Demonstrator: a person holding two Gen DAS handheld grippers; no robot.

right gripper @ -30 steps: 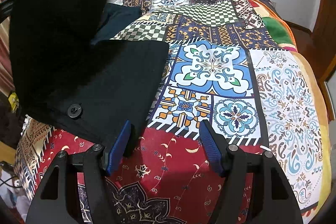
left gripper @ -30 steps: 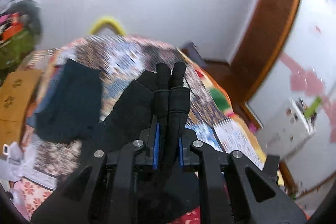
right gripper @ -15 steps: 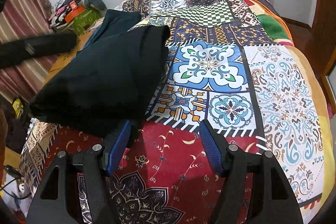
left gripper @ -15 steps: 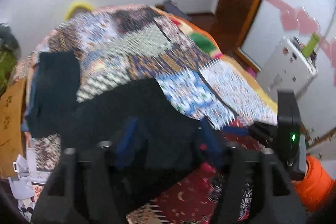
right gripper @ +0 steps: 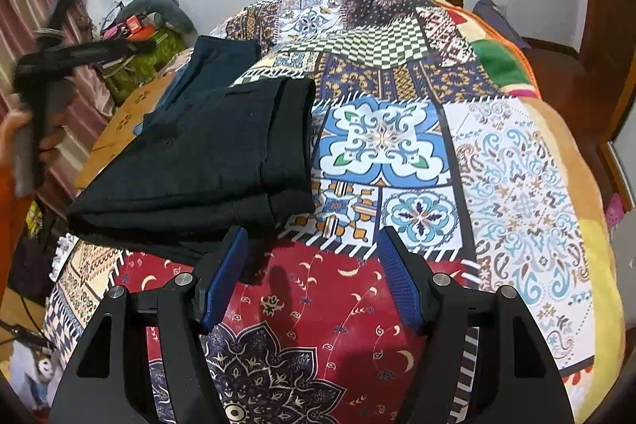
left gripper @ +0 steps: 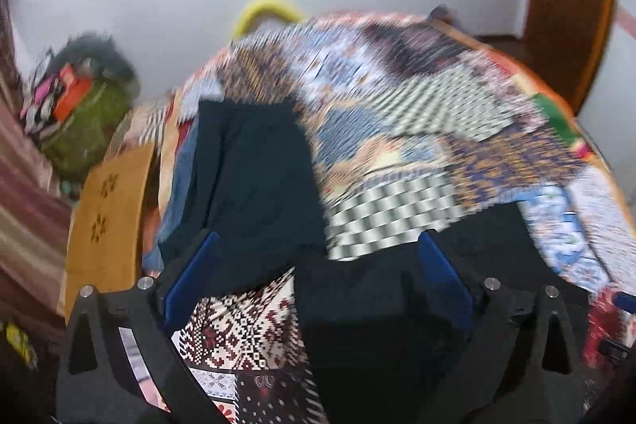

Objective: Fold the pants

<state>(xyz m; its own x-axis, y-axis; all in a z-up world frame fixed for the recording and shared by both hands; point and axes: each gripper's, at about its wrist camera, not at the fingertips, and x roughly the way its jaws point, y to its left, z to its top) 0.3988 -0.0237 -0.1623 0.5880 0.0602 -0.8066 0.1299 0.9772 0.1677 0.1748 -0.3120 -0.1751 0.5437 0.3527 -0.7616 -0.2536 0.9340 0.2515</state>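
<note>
- left wrist view: the left gripper (left gripper: 318, 277) was spread wide with nothing between its blue pads (left gripper: 190, 273). the black pants (left gripper: 381, 289) lay directly under and ahead of it, reaching from the middle of the gap past the right-hand finger and off toward the right. a second dark folded garment (left gripper: 246, 177) lay ahead and to the left on the patchwork bedspread (left gripper: 417, 130). the picture was smeared, so edges were hard to place.
- right wrist view: the right gripper (right gripper: 314, 277) was also spread wide and empty, over the red panel of the bedspread. the folded pants (right gripper: 206, 165) lay ahead and to the left, their near edge just beside the left-hand pad (right gripper: 222, 277), their long axis running from near-left away toward the far-right. the left gripper looked the nearer one for any further fold or smoothing.
</note>
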